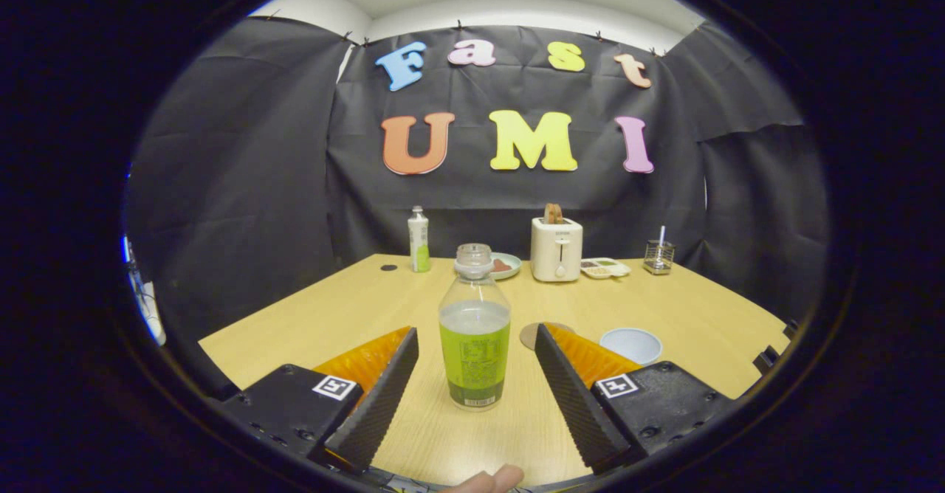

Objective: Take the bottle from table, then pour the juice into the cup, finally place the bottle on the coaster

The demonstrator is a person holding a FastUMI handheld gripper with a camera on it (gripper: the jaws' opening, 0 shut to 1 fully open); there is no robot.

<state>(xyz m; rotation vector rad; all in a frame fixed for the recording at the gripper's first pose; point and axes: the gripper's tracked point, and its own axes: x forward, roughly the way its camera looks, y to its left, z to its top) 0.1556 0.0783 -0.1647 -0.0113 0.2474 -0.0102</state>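
Black cloth is hanging all round a wooden bench [354, 308]. Along the back a toaster [556, 249] is sitting beside a small plate [508, 264], a tray [605, 267], a wire holder [658, 256], and a second green-and-white bottle [418, 240] off by itself. Up close, the claw [476, 353] is gaping wide, fingers spread and touching nothing. The juice bottle [475, 327] is standing upright between them, cap on. A round coaster [533, 334] is peeking out just beyond the right finger, with the pale cup [630, 345] lying beside it.
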